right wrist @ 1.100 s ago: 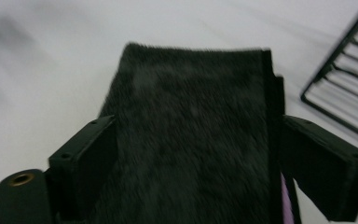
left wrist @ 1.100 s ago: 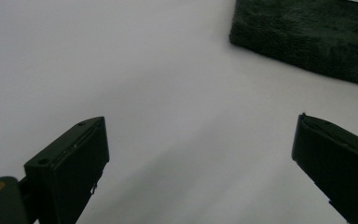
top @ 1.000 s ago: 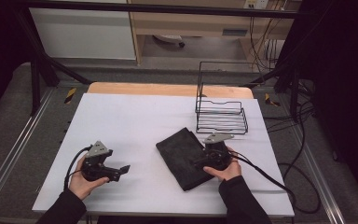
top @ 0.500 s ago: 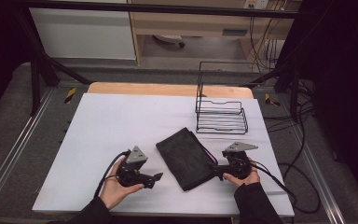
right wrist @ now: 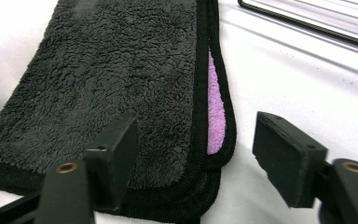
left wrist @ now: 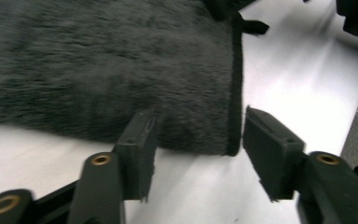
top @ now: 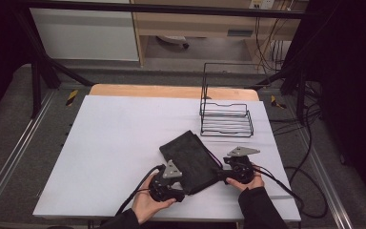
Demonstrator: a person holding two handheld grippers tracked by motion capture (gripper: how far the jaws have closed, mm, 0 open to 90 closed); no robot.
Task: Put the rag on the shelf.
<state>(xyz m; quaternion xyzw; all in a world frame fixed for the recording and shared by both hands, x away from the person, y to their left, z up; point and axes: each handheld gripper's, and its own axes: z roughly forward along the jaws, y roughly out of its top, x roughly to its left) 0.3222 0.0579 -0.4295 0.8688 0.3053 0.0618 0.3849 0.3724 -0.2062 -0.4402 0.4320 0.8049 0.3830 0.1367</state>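
Note:
A folded black towel (top: 190,155) lies on the white table (top: 124,138), with a purple inner layer (right wrist: 214,107) peeking out at one edge. My left gripper (top: 182,192) sits at the towel's near left corner. In the left gripper view, that corner of the towel (left wrist: 121,70) lies between the jaws of the left gripper (left wrist: 198,154). They have just been closing, and a gap remains at the pads. My right gripper (top: 221,175) is at the near right corner. The right gripper (right wrist: 200,158) straddles the towel's hemmed corner (right wrist: 200,186), jaws also just closing, pads still apart from the cloth.
A black wire rack (top: 226,119) stands on the table behind the towel, at the back right. Cables trail from both grippers toward the table's near edge. The table's left half is bare white surface.
My left gripper has slid right across the table to the towel's near left corner. The right gripper has shifted off the towel to its near right corner. Both pairs of jaws have narrowed.

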